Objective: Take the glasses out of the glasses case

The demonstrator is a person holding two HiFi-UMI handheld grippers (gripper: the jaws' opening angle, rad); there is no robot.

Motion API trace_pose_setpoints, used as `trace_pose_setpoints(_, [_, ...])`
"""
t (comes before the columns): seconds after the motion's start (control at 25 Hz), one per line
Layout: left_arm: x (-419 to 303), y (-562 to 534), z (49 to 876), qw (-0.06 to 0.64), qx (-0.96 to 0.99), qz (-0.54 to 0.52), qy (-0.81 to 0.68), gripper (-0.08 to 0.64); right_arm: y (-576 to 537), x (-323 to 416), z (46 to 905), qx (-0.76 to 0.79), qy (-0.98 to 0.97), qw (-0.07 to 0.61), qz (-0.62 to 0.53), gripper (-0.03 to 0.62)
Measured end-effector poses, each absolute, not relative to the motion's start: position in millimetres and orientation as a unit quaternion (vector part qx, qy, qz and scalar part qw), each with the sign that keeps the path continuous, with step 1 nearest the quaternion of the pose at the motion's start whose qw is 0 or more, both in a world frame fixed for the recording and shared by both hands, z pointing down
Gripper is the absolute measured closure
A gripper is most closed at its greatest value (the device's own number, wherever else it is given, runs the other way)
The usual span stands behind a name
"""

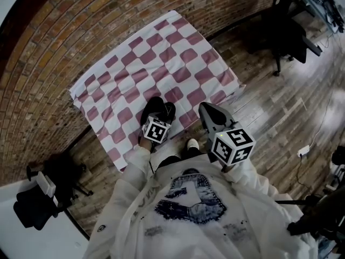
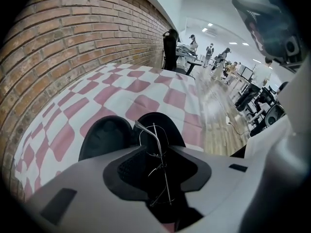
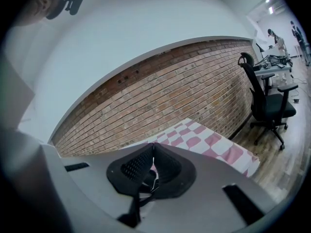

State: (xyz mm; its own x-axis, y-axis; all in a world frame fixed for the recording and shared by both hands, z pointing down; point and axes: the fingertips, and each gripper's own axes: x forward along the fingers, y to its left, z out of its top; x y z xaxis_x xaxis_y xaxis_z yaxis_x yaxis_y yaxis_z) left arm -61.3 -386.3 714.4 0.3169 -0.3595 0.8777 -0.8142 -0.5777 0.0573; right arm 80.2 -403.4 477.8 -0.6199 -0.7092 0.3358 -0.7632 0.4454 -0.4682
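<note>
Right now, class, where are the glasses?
In the left gripper view, the glasses sit between the left gripper's jaws, with the open black case right behind them on the checked cloth.

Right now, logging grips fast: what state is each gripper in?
Left gripper: open, glasses between jaws, not clamped.
Right gripper: shut, empty.

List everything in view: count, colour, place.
checked fabric cloth: one, pink and white, spread on wooden floor beside red brick wall.
hard-shell glasses case: one, black, lying open on the cloth's near part.
thin wire-framed glasses: one, silvery, between the left gripper's jaws, by the open case.
swivel office chair: one, black, on the floor past the cloth.
people: several, far off among desks.
shoe: one, white, person's own, beside the cloth's near edge.
left gripper: one, grey, jaws apart around the glasses.
right gripper: one, grey, jaws together, empty.
</note>
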Motion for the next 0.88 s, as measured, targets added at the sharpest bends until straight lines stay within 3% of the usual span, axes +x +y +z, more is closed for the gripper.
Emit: trace_pose_setpoints(0.88, [-56.5, -381.9, 714.4, 0.222, 0.768, 0.448, -0.4, 0.465, -403.8, 90.3, 479.0, 0.441, -0.843, 0.036, 0.306, 0.577])
